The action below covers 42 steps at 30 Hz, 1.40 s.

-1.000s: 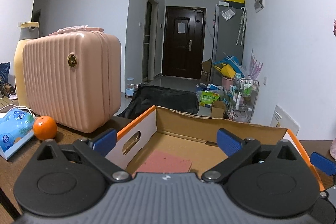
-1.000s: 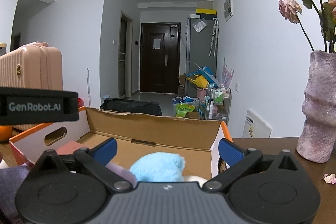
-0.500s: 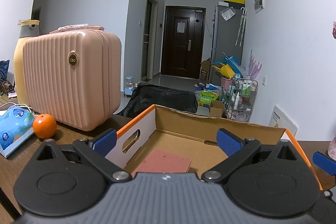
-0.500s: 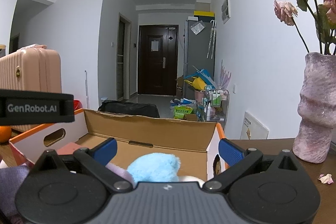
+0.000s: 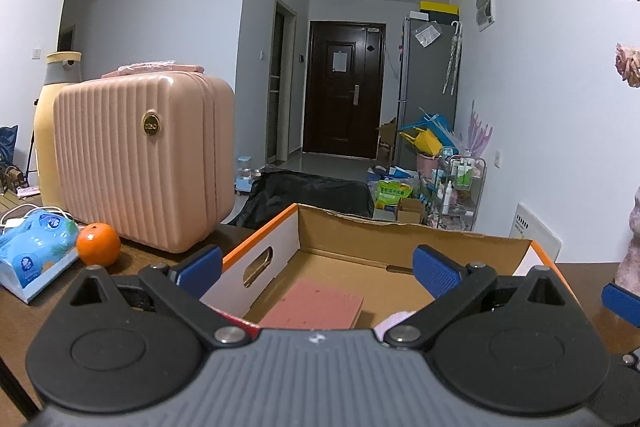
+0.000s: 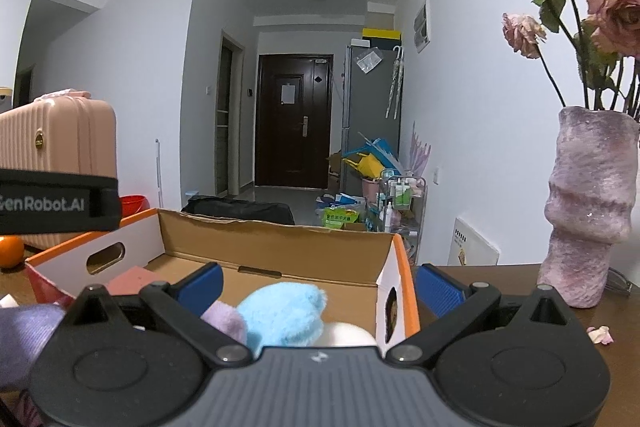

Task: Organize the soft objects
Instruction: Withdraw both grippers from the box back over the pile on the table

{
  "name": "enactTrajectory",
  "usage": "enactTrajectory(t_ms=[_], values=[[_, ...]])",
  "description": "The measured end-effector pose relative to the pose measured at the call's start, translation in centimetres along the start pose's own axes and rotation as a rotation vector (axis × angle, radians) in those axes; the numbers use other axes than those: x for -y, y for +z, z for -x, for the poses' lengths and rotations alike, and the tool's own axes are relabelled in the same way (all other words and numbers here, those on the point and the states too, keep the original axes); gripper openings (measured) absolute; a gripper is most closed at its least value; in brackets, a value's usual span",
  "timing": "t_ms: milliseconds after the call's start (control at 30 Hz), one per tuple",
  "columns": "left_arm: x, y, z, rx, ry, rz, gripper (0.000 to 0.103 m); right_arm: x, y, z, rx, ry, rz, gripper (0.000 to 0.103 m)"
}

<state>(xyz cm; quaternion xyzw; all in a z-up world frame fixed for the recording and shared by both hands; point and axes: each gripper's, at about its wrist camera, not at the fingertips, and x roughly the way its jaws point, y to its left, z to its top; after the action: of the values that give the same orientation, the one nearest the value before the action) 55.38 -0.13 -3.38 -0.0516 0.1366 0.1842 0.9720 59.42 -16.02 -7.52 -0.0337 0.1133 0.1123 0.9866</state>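
Observation:
An open cardboard box [image 5: 400, 239] with an orange rim stands on the dark wooden table; a flat pink pad [image 5: 316, 307] lies on its floor. My left gripper [image 5: 318, 267] hovers open over the box's near left part, nothing between its fingers. In the right wrist view the box [image 6: 276, 247] holds a fluffy blue plush [image 6: 280, 315], with a purple plush [image 6: 224, 319] and a white soft piece [image 6: 344, 335] beside it. My right gripper [image 6: 319, 286] is open just above them, its right finger outside the box's right wall. Their lower parts are hidden by the gripper body.
Left of the box stand a pink ribbed suitcase [image 5: 144, 163], an orange [image 5: 98, 244], a tissue pack [image 5: 34, 243] and a yellow bottle [image 5: 58, 123]. A pink vase [image 6: 588, 211] with dried roses stands right of it, a petal [image 6: 600, 333] nearby. Purple cloth [image 6: 24, 331] lies front left.
My right gripper has drifted right and a little up, so the vase and roses fill more of its view. The left gripper has barely moved. Both stay open.

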Motion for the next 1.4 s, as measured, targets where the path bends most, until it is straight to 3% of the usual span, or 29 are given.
enactTrajectory(t_ms=[1400], values=[[-4.1,-3.3,11.8,0.015,-0.024,-0.048,0.103,-1.3,-2.8,12.1,-0.013,-0.004,0.011,0.103]])
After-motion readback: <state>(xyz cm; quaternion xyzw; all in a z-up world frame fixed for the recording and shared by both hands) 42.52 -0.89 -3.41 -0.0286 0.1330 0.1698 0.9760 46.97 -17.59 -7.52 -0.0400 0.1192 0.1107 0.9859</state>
